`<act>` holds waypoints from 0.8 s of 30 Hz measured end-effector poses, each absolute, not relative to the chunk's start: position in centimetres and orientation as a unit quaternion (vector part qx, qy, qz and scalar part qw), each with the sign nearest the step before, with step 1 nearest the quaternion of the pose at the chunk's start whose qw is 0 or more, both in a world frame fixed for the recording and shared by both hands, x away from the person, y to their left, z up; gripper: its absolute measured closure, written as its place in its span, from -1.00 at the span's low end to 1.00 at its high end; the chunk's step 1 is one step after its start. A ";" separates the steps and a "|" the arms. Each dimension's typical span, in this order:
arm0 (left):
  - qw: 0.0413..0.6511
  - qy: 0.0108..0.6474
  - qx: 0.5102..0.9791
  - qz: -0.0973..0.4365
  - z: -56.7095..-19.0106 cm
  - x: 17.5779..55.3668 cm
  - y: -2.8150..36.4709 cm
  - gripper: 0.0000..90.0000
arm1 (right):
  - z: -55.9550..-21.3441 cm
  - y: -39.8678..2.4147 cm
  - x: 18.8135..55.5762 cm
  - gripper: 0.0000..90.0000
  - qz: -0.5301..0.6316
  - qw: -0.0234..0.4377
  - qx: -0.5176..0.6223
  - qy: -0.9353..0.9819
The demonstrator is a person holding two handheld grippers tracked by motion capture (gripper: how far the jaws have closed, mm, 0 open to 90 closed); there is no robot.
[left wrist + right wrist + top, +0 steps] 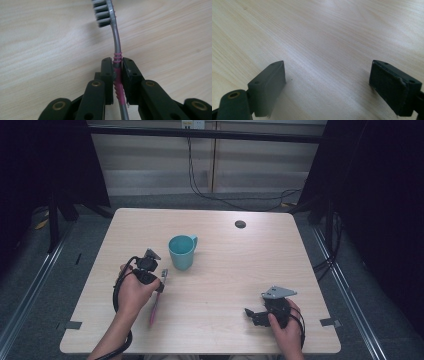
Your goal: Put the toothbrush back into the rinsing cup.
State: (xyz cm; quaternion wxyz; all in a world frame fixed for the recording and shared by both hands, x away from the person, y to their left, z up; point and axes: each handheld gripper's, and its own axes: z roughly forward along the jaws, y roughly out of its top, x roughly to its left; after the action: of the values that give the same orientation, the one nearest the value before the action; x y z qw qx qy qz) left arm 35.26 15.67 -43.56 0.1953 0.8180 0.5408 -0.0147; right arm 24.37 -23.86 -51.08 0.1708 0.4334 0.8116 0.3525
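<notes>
— One step looks done, I'd say: the left gripper (117,72) has the toothbrush (116,42) clamped between its fingers (107,75), closed tight on the pink ribbed part of the handle, just below where the grey neck begins.

— And the bristle head?

— It sticks out past the fingertips, bristles facing left in the left gripper view. From the high view the toothbrush (157,297) runs from beside the left gripper (159,281) back toward the person, its pink tail low over the surface (225,285). Whether that tail touches the wood or hangs just clear, I cannot tell.

— What is the work, do you reckon?

— My guess is the brush goes into the teal cup (182,251), which stands upright just beyond the left hand (134,292), handle turned to the right. The cup looks empty as far as its mouth shows.

— So what is left?

— Nearly all of the moving, by my judgement: lift the brush, carry it over the rim, lower it in, let go. The cup is near, so the carry is short.

— And the right side?

— The right gripper (256,316) sits near the front right of the surface, well apart from cup and brush. Its fingers (268,85) stand wide apart with bare wood between them, holding nothing. It seems idle; it could steady the cup if the brush tips it.
</notes>
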 end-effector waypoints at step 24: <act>0.327 0.515 0.793 -0.004 -39.8 34.6 16.9 0.78 | -51.1 -23.9 24.4 -0.71 0.352 0.171 0.433 0.812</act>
State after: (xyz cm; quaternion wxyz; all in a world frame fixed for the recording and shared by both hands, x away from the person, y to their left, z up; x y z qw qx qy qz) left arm 34.62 16.91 -39.82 0.3265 0.7929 0.5145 -0.0040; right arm 24.37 -23.86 -51.08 0.1708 0.4335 0.8116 0.3525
